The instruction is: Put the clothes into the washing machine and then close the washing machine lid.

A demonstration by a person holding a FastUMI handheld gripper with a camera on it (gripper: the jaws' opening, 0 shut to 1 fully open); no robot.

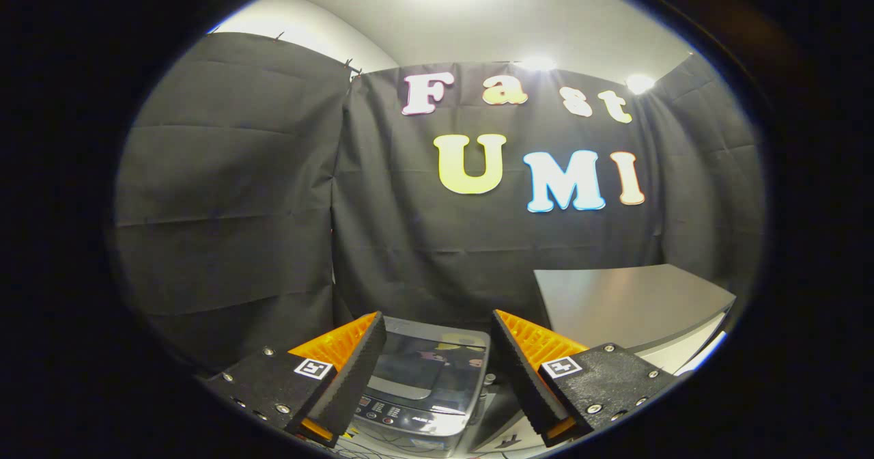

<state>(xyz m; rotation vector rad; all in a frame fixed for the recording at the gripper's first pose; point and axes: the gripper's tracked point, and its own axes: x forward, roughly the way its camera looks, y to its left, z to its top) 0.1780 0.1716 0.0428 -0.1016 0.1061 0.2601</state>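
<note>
My tongs (pixel 437 370) hang apart with nothing between them, held up and looking level across the booth, not down at the work. The washing machine (pixel 423 391) sits low, just ahead of the fingers and between them, at about six o'clock; its lid (pixel 427 363) looks shut to me, dark and glossy with reflections on it, though I cannot be sure from this angle. No clothes lie where I can see.

My worry is this: if the lid is down, nothing goes in until I lift it, and a smooth lid may slip from the fingers (pixel 355 370) and drop. Coming down blind, I could also knock the control panel (pixel 399 414) at the near edge.

At four o'clock, beside the machine, stands a grey surface (pixel 628 302), close enough to catch my right finger on a swing. Cables (pixel 369 451) trail at the machine's foot and could snag.
</note>
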